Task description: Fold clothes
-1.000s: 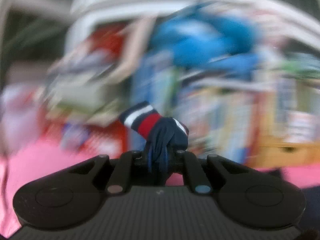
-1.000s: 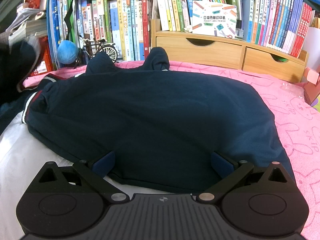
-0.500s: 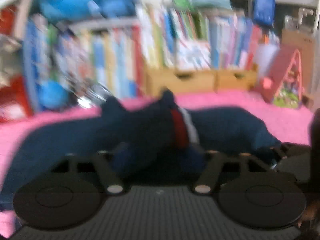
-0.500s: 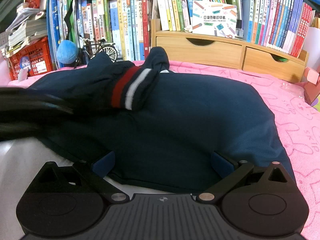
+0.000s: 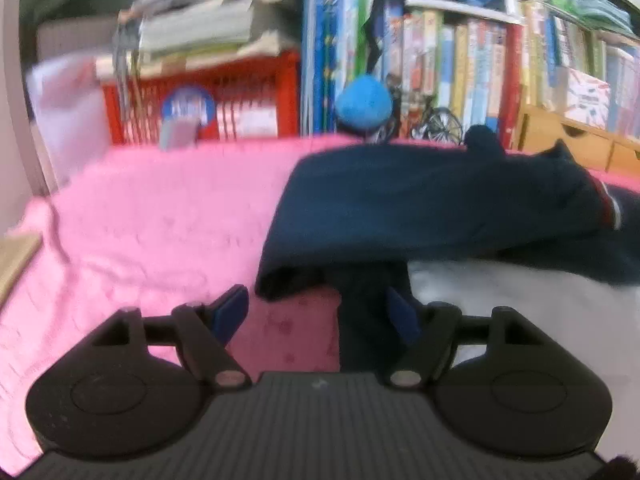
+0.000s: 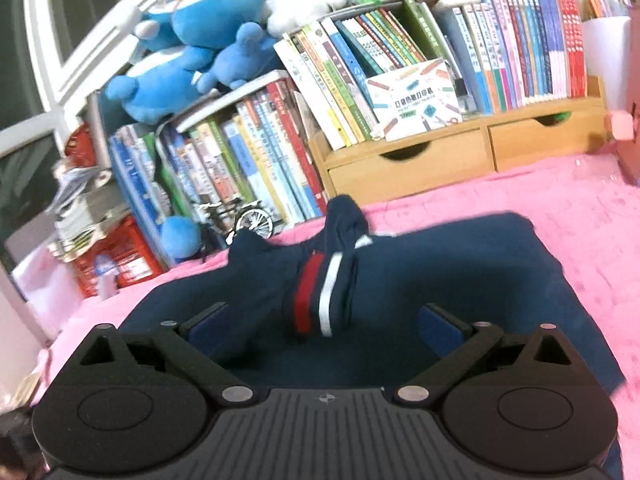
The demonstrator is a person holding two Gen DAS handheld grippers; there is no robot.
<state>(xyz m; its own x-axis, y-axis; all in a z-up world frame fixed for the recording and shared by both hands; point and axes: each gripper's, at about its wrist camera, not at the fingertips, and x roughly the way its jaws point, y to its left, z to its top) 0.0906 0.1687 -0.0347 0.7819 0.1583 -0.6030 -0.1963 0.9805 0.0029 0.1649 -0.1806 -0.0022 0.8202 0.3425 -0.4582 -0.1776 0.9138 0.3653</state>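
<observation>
Since a second ago our left claw (image 5: 318, 312) has let go the striped cuff (image 6: 316, 300); both claws, right (image 6: 320, 324) too, gape empty. One sleeve lies across the navy sweatshirt (image 6: 460, 280) on the pink blanket (image 5: 160, 220); further folds remain

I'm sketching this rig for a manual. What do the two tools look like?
Both match: the left tool and right tool have black ribbed bodies, two round black discs, angled black linkage arms with silver pivot pins, and blue pads on the fingers. No cables or sleeves show.
</observation>
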